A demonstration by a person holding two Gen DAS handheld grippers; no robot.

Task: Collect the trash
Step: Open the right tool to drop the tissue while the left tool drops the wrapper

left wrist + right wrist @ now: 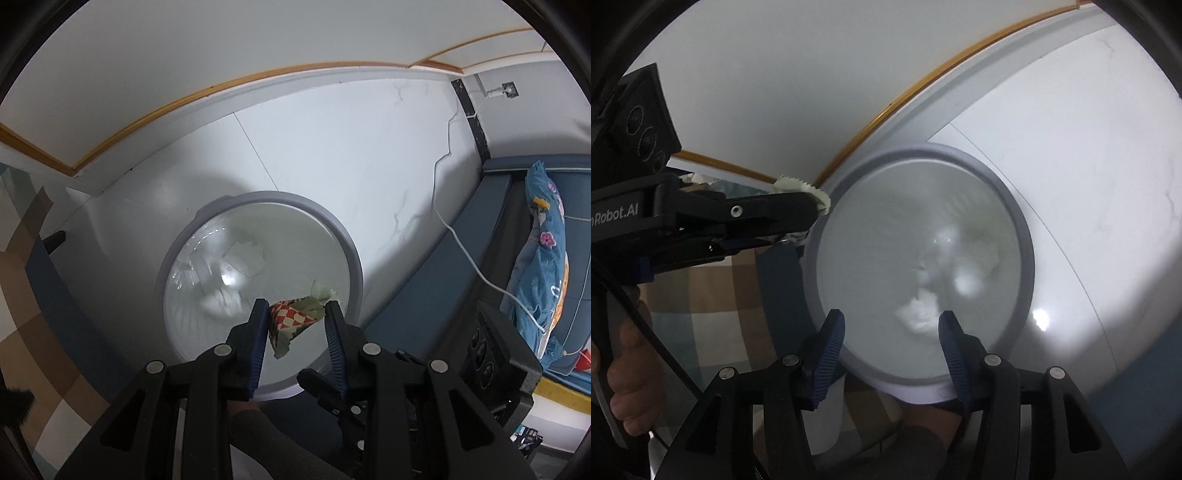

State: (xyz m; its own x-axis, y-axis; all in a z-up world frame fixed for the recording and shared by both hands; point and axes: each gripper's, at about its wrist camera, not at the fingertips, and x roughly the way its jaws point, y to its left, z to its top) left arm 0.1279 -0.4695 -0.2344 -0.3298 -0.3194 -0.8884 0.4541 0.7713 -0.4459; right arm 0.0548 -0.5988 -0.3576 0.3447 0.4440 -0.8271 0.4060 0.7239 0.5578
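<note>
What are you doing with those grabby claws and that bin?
A person is picking up trash with a handheld gripper in each hand. The left gripper is shut on a crumpled wrapper with red and white checks, holding it over the open trash bin. The right gripper is open with nothing between its fingers, also above the bin. White crumpled paper lies inside the bin already. The wrapper has not been dropped yet.

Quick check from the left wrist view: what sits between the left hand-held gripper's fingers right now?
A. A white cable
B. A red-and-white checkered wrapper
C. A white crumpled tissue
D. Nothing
B: the red-and-white checkered wrapper sits between the left hand-held gripper fingers, above the open trash bin.
</note>
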